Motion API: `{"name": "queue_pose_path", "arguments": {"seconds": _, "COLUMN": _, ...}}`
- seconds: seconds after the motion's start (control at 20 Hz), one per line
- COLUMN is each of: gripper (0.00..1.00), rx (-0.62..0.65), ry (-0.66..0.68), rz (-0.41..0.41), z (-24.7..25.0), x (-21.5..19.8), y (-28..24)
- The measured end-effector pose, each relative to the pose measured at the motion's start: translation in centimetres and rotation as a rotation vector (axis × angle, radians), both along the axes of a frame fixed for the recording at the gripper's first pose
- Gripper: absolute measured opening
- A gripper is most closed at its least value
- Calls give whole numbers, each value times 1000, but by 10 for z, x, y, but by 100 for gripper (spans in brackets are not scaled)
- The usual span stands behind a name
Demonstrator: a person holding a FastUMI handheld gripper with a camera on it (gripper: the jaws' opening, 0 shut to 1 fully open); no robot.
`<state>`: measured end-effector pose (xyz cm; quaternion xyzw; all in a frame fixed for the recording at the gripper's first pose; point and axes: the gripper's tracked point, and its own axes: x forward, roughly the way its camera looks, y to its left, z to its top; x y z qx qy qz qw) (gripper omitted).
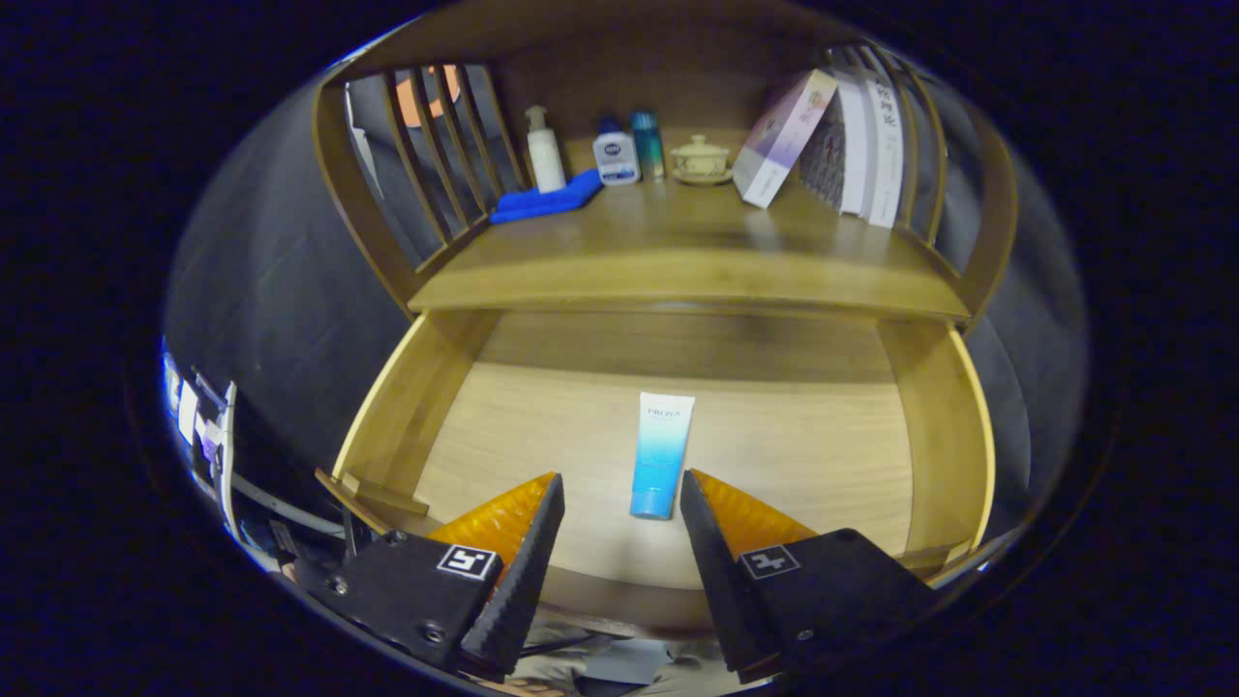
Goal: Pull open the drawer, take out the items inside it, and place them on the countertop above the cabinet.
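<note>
While claw [621,484] gapes | tube [661,453] lengthwise, cap toward fingers

drawer [929,407]: wooden, pulled open, pale floor, below the gripper
tube [662,453]: blue-white, lying flat on drawer floor, cap end between the spread fingertips, body running ahead of them
countertop [678,252]: wooden, beyond the drawer

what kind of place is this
Probably a mock-up home corner: a wooden cabinet with its drawer pulled open, a blue tube lying in it just ahead of the open tool, and toiletry bottles and books on the countertop above.
</note>
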<state>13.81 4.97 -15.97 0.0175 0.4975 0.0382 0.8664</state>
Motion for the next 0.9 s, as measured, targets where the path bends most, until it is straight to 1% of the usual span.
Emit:
{"name": "queue_pose_path", "arguments": {"seconds": 0.15, "gripper": 77, "rx": -5, "ry": 124, "rz": -11, "z": -18, "x": 8, "y": 0}}
{"name": "queue_pose_path", "arguments": {"seconds": 0.4, "gripper": 77, "rx": -25, "ry": 247, "rz": -27, "z": -37, "x": 23, "y": -4}}
{"name": "queue_pose_path", "arguments": {"seconds": 0.55, "gripper": 77, "rx": -42, "ry": 332, "rz": -61, "z": -51, "x": 22, "y": -7}}
{"name": "queue_pose_path", "arguments": {"seconds": 0.7, "gripper": 76, "rx": -56, "ry": 364, "rz": -91, "z": -63, "x": 28, "y": -12}}
{"name": "queue_pose_path", "arguments": {"seconds": 0.9, "gripper": 72, "rx": -87, "ry": 398, "rz": -94, "z": -76, "x": 30, "y": -15}}
